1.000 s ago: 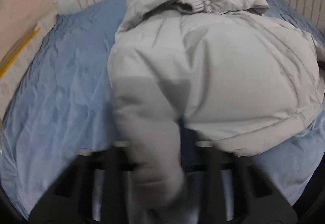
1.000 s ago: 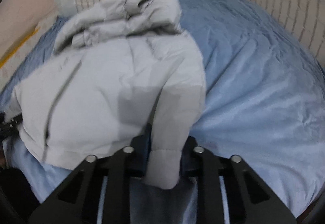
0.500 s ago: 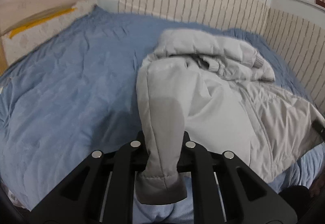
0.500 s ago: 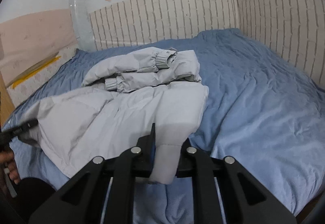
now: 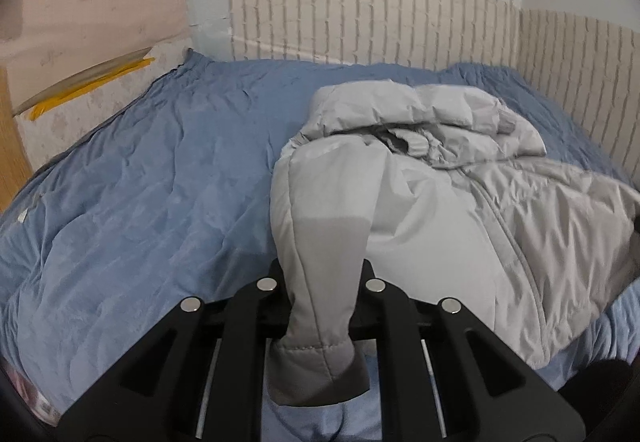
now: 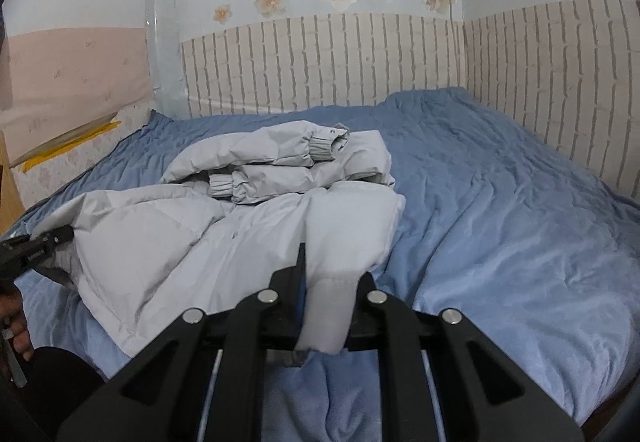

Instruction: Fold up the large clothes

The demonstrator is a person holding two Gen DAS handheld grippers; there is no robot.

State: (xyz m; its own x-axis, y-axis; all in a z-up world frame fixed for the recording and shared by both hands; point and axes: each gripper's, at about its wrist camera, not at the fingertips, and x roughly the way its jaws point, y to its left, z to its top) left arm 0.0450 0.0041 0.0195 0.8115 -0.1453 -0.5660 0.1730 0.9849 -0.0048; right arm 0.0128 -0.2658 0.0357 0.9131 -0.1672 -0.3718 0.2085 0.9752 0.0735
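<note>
Left wrist view: your left gripper (image 5: 322,306) pinches a hem corner of the grey jacket (image 5: 440,201), which lies toward the bed (image 5: 140,201)'s right edge. The slick fabric may slide free.

Right wrist view: your right gripper (image 6: 324,316) clamps the other corner; uneven pulling could spill the folded sleeves (image 6: 280,161).

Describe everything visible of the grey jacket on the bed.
The grey jacket is a pale, puffy, quilted-looking coat lying on the blue bedspread. Both sleeves are folded across its upper part, their ribbed cuffs showing. A zip or seam line runs down the body in the left wrist view. The left gripper and right gripper are each shut on a bunched near corner, lifting it off the bedspread while the rest stays down.
</note>
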